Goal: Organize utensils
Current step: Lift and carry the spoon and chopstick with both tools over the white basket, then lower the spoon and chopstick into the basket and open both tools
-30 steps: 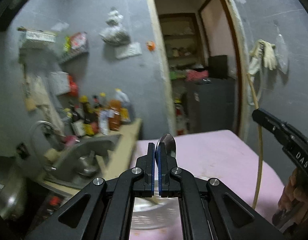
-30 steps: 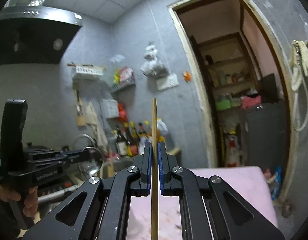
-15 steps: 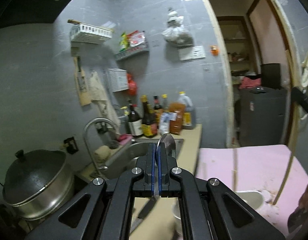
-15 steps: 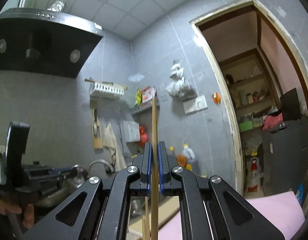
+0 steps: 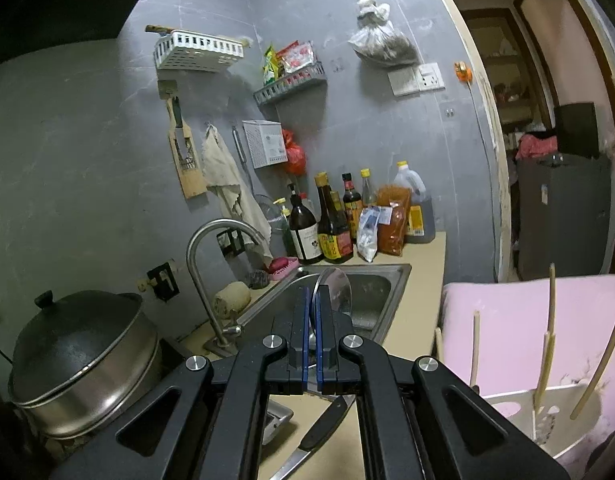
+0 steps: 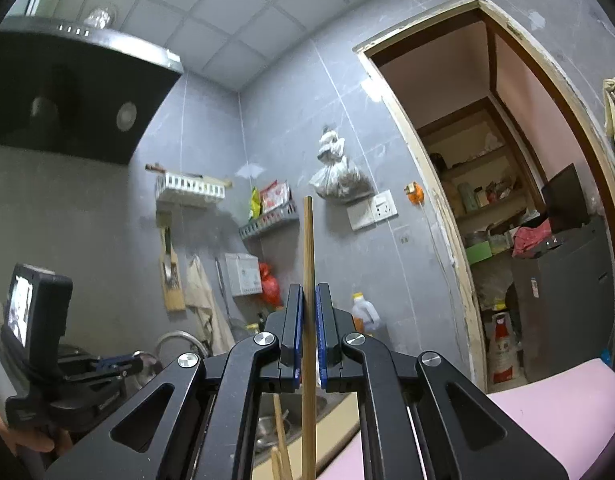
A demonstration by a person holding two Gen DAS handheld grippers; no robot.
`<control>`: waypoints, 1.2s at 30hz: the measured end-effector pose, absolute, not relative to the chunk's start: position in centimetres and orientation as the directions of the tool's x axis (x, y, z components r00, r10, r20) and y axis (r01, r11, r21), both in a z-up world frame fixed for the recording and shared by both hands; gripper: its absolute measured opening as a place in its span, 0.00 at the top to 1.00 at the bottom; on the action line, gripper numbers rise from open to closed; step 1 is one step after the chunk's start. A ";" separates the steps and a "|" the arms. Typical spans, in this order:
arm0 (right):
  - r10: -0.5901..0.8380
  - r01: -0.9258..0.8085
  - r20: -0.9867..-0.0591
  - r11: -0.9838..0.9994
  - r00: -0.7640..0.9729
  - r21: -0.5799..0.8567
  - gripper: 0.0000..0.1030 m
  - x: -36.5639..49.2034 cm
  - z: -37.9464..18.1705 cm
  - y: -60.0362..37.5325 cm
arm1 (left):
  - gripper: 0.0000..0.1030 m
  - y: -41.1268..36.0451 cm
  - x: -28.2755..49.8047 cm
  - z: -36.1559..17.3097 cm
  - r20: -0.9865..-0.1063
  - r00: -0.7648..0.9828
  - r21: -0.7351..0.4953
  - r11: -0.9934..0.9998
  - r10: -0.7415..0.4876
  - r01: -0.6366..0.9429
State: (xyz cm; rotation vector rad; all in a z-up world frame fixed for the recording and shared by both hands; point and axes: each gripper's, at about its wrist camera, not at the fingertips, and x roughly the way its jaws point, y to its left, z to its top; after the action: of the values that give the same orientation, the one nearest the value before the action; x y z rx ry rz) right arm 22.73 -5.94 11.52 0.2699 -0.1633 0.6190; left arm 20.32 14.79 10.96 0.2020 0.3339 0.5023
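Beige counter carries steel sink, sauce bottles at back wall, black-handled knife. Pink-covered table bears white utensil holder.

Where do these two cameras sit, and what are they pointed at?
Left wrist: rides behind the left claw, shut on a spoon, facing the sink and bottles.
Right wrist: rides behind the right claw, shut on a chopstick, tilted up at the ceiling and doorway; the left claw and hand show at its left edge.
Shared: white wall basket, hanging bag.

Both grippers, left and right, jaws clamped.
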 end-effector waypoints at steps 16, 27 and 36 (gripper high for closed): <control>0.604 -0.594 -0.003 0.786 0.797 0.172 0.95 23.1 6.9 -5.3 | 0.95 14.8 20.6 6.8 -0.385 0.869 0.077 0.949 0.310 -0.305; 0.649 -0.630 -0.044 0.751 0.760 0.198 0.72 22.2 6.4 -6.5 | 0.67 16.3 16.7 9.4 -0.304 0.950 -0.239 0.960 0.070 -0.147; 0.617 -0.600 -0.032 0.775 0.787 0.197 0.36 19.6 7.7 -9.9 | 0.40 13.7 13.6 11.4 -0.222 0.975 -0.240 0.969 -0.001 -0.053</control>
State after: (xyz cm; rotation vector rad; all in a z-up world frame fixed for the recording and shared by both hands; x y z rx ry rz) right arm 19.60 -9.91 7.67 0.1803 0.0965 0.6595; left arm 13.59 13.70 11.42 -0.2470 0.2232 0.0265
